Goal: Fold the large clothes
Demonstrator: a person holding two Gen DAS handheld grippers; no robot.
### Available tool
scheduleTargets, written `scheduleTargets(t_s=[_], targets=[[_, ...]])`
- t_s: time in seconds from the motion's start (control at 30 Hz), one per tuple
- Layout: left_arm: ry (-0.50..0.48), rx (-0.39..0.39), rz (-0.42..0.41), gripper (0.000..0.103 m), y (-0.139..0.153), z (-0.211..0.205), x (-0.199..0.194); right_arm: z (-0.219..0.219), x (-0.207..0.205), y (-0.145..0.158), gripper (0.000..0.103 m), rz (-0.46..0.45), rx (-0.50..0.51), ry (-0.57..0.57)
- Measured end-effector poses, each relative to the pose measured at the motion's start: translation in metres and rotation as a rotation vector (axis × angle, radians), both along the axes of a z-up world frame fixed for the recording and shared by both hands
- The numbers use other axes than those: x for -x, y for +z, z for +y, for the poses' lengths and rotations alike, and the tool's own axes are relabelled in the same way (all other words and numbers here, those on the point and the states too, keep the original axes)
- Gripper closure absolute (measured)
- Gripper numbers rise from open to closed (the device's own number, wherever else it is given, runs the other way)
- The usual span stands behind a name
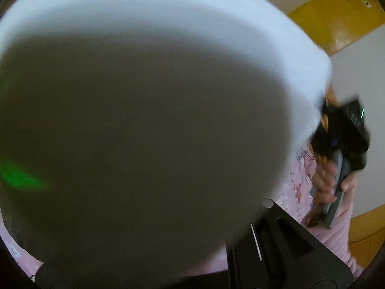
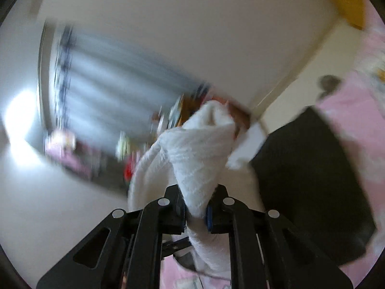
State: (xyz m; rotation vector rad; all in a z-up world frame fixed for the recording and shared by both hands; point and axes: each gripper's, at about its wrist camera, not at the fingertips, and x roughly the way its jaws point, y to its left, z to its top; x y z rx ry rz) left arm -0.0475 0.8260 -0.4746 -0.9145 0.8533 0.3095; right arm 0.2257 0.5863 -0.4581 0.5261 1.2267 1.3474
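A white garment [image 1: 144, 96] hangs right in front of the left wrist lens and fills most of that view. Only one black finger [image 1: 284, 245] of my left gripper shows at the bottom right; the cloth hides its tips. At the cloth's right edge a hand [image 1: 324, 180] holds the other gripper's black housing [image 1: 341, 134]. In the blurred right wrist view, my right gripper [image 2: 196, 213] is shut on a bunched fold of the white textured garment [image 2: 197, 149]. The fold runs up from between the blue pads [image 2: 208, 216].
Pink floral bedding [image 1: 296, 192] lies below the cloth, and a pink sleeve [image 1: 336, 231] shows behind the hand. Yellow wooden furniture [image 1: 336, 16] stands against the white wall. The right wrist view shows a bright curtained window [image 2: 108, 91], a dark cloth [image 2: 312, 180] and pink bedding [image 2: 356, 120].
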Motion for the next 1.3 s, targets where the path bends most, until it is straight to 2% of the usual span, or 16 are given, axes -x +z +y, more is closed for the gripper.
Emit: scheduleTargets(t_s=[0.1, 0.23, 0.33, 0.4, 0.57, 0.73, 0.83, 0.9, 0.93, 0.97, 1.0, 1.1, 1.13, 1.17, 1.23, 1.3], targets=[[0.007, -0.011, 0.038, 0.097, -0.010, -0.001, -0.013, -0.060, -0.023, -0.046, 0.092, 0.070, 0.021, -0.170], [0.041, -0.011, 0.096, 0.097, -0.031, 0.000, -0.018, -0.130, -0.037, -0.128, 0.091, 0.186, 0.166, -0.367], [0.082, -0.050, 0.145, 0.097, -0.037, 0.003, -0.017, -0.144, -0.045, -0.161, 0.088, 0.182, 0.301, -0.379], [0.113, -0.051, 0.180, 0.097, -0.047, -0.001, -0.017, -0.151, -0.048, -0.166, 0.087, 0.198, 0.314, -0.351], [0.151, -0.013, 0.213, 0.097, -0.061, 0.017, 0.002, -0.129, -0.042, -0.128, 0.077, 0.030, 0.444, -0.305], [0.208, -0.011, 0.191, 0.097, -0.035, 0.041, 0.027, -0.112, -0.017, -0.077, 0.053, -0.246, 0.564, -0.305], [0.234, -0.012, 0.199, 0.097, -0.022, 0.055, 0.039, -0.122, -0.009, -0.049, 0.025, -0.449, 0.638, -0.428], [0.250, -0.010, 0.207, 0.097, -0.021, 0.061, 0.043, -0.138, -0.007, -0.029, 0.023, -0.467, 0.547, -0.523], [0.261, -0.022, 0.229, 0.097, -0.022, 0.067, 0.044, -0.137, -0.011, -0.029, 0.024, -0.433, 0.466, -0.511], [0.283, -0.050, 0.271, 0.097, -0.022, 0.072, 0.046, -0.126, -0.016, -0.031, 0.026, -0.369, 0.371, -0.426], [0.305, -0.082, 0.306, 0.097, -0.021, 0.076, 0.048, -0.100, -0.020, -0.037, 0.028, -0.327, 0.348, -0.295], [0.370, -0.111, 0.359, 0.097, -0.024, 0.087, 0.050, -0.017, -0.010, -0.056, 0.033, -0.337, 0.357, 0.066], [0.380, -0.098, 0.362, 0.097, -0.026, 0.090, 0.048, 0.023, -0.003, -0.070, 0.040, -0.343, 0.395, 0.202], [0.377, -0.105, 0.368, 0.097, -0.026, 0.090, 0.044, 0.047, -0.001, -0.081, 0.044, -0.370, 0.453, 0.243], [0.352, -0.154, 0.413, 0.097, -0.023, 0.089, 0.029, 0.098, -0.011, -0.106, 0.044, -0.389, 0.560, 0.309], [0.329, -0.167, 0.473, 0.097, -0.026, 0.090, 0.019, 0.125, -0.033, -0.122, 0.049, -0.399, 0.639, 0.293]])
